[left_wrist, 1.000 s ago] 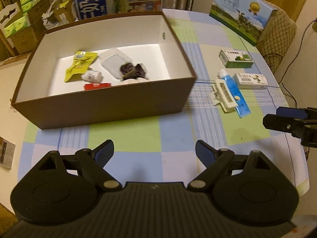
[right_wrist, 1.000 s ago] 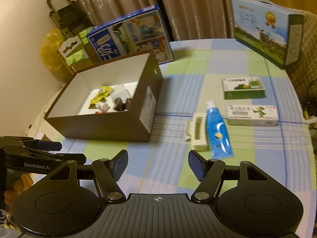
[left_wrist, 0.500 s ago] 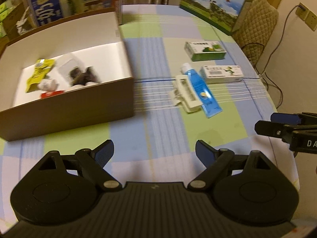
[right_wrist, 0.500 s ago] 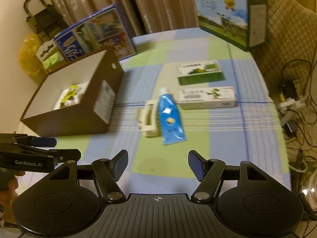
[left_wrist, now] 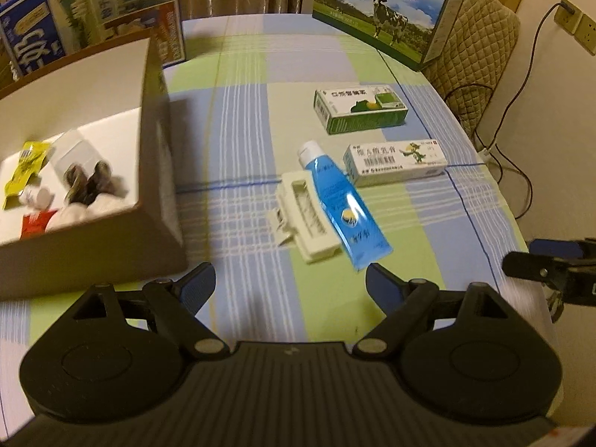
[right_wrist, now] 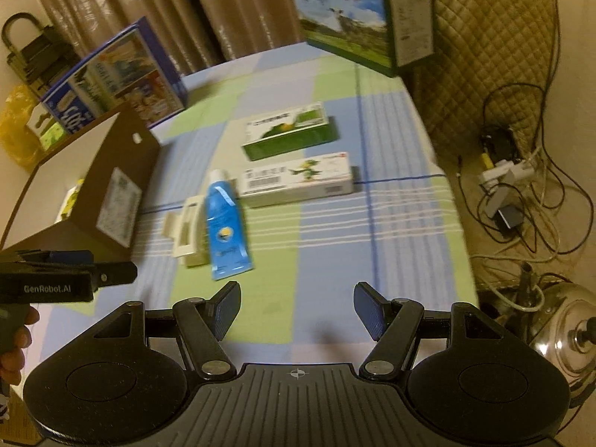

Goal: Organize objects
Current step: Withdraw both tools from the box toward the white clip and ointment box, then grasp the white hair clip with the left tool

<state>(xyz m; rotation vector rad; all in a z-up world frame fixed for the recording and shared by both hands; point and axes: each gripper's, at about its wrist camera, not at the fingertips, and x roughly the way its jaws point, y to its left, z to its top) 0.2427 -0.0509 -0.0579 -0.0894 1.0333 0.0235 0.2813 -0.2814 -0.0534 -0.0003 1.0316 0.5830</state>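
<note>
Both our views have swung right, off the brown box.
Our left gripper and right gripper hang spread wide, empty, near the blue tube.

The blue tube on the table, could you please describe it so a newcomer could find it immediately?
Start at the brown box; right of it four small items lie on the checked tablecloth. The blue tube overlaps the cream plastic piece: it alone is glossy blue, white-capped.

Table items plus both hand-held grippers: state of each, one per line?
left hand-held gripper: open, empty
right hand-held gripper: open, empty
brown box: open-topped, small items inside
blue tube: capped, lying partly on the white holder
white holder: flat on cloth
green carton: closed, flat
white carton: closed, flat
</note>
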